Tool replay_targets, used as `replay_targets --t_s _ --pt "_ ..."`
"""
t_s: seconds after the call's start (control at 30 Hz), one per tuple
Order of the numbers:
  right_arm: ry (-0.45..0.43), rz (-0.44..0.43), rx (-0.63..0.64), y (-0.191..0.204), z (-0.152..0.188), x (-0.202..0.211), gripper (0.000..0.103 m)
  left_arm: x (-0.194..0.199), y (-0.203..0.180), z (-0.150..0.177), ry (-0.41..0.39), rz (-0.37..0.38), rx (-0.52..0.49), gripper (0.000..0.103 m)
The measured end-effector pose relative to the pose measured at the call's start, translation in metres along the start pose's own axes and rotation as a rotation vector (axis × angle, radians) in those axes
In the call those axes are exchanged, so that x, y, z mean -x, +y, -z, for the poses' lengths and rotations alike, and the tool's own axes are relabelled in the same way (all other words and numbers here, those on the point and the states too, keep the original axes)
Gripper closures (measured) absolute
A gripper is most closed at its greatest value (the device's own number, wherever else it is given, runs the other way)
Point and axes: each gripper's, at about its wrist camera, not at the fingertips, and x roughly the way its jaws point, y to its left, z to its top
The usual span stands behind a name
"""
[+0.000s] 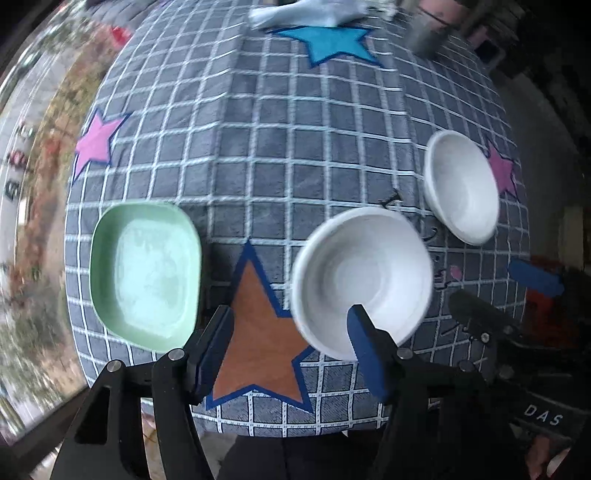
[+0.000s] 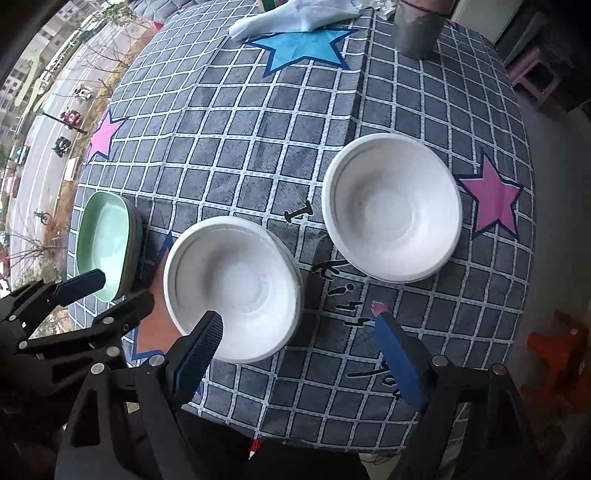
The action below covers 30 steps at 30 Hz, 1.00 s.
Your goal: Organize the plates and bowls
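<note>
A mint green square plate (image 1: 146, 275) lies at the table's near left; in the right wrist view (image 2: 105, 240) it looks stacked on a darker plate. A white bowl (image 1: 364, 278) sits near the front edge, also in the right wrist view (image 2: 234, 286). A second white bowl (image 1: 461, 186) sits further right, also in the right wrist view (image 2: 391, 206). My left gripper (image 1: 291, 343) is open and empty, over the orange star between plate and near bowl. My right gripper (image 2: 299, 354) is open and empty, at the near bowl's right side.
The table has a grey checked cloth (image 1: 258, 147) with coloured stars. A white cloth (image 2: 295, 14) and a grey cylinder (image 2: 419, 29) stand at the far edge. The left gripper shows in the right wrist view (image 2: 110, 291). The front table edge is just below the grippers.
</note>
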Motion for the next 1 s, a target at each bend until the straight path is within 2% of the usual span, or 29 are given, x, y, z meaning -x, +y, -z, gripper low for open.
replay_targets --t_s 0.13,0.4,0.53,0.73,0.9,1.0 --pt "-0.023 0.014 -0.053 -0.019 0.006 0.006 0.017 0.001 -0.020 -0.003 -0.008 0.010 -0.059 0.035" --pt "-0.027 0.044 -0.254 -0.096 0.011 0.008 0.017 -0.007 -0.070 -0.030 -0.019 0.009 -0.145 0.035" --pt "-0.026 0.065 -0.277 -0.119 0.004 0.008 0.017 -0.011 -0.094 -0.058 -0.030 -0.031 -0.171 0.035" --pt "-0.017 0.084 -0.280 -0.143 -0.021 -0.004 0.017 -0.028 -0.108 -0.098 -0.019 -0.094 -0.176 0.035" --pt "-0.003 0.087 -0.247 -0.151 -0.045 -0.020 0.017 -0.047 -0.113 -0.118 0.013 -0.104 -0.172 0.035" --pt "0.015 0.099 -0.226 -0.153 -0.057 -0.031 0.017 -0.059 -0.118 -0.125 0.022 -0.140 -0.196 0.035"
